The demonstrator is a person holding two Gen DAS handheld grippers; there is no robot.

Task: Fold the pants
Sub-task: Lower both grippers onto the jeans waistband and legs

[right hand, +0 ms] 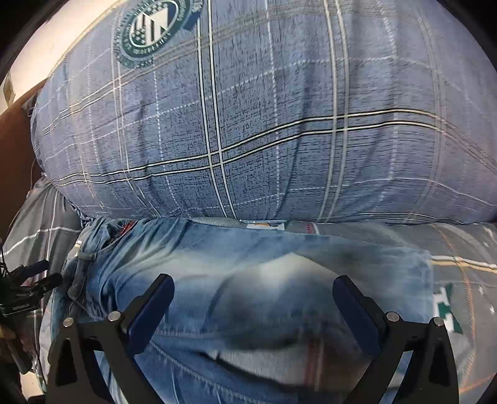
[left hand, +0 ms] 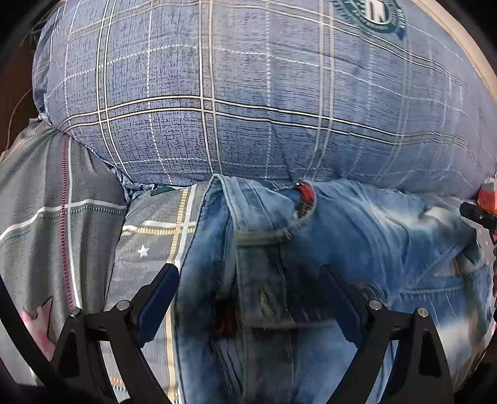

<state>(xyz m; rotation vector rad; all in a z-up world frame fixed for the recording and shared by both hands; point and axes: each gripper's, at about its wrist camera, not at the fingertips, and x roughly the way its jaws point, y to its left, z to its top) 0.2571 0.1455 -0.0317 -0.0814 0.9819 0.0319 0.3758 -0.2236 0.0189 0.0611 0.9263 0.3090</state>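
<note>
Jeans (left hand: 310,264) lie on bed (left hand: 62,217), waistband at 12 o'clock touching pillow (left hand: 248,93). Your left tongs (left hand: 250,295) and right tongs (right hand: 253,303) both wide, holding nothing, hovering over denim. Pinch waistband edge with all layers; lift evenly, keep fold crease straight.

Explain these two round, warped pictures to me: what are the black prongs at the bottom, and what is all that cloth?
There is no robot here: a person holds one two-finger tool in each hand, each with a wide-angle camera looking along its fingers. One picture comes from the left gripper, the other from the right gripper. Both stand open and hold nothing. Below them lie faded blue denim jeans, somewhat blurred, spread on a grey checked bedsheet. Behind the jeans rests a big blue plaid pillow with a round green emblem. The right gripper's tip peeks into the left picture's right edge.
</note>
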